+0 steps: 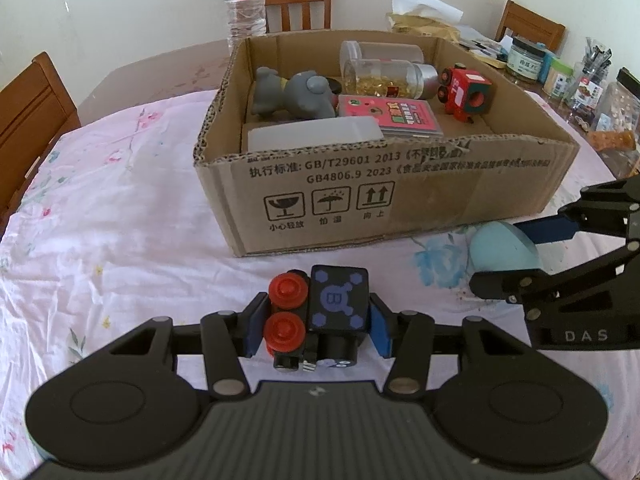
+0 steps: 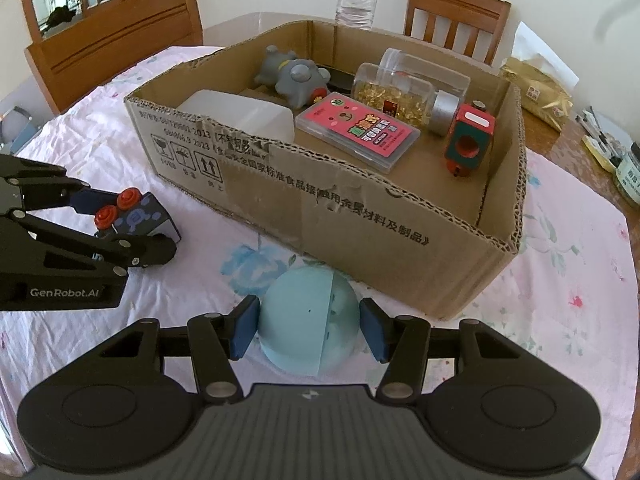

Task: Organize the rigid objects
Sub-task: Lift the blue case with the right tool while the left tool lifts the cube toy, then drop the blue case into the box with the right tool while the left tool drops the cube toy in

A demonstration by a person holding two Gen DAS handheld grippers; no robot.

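My left gripper (image 1: pixel 318 320) is shut on a black toy train car (image 1: pixel 338 300) with two red wheels and blue markings, low over the tablecloth in front of the cardboard box (image 1: pixel 400 200). My right gripper (image 2: pixel 309 326) is shut on a light-blue ball (image 2: pixel 296 320), with a blue pad against each side, close to the box's front wall (image 2: pixel 360 216). In the left wrist view the right gripper (image 1: pixel 504 258) and ball (image 1: pixel 500 246) are at the right. In the right wrist view the left gripper (image 2: pixel 132 224) and the train car (image 2: pixel 140 218) are at the left.
The box holds a grey toy (image 1: pixel 296 96), two clear jars (image 1: pixel 384 76), a pink card case (image 1: pixel 392 116), a red toy car (image 1: pixel 464 92) and a white container (image 1: pixel 316 136). A water bottle (image 1: pixel 244 0) stands behind it. Jars and clutter (image 1: pixel 560 72) fill the far right. Wooden chairs (image 2: pixel 116 40) surround the table.
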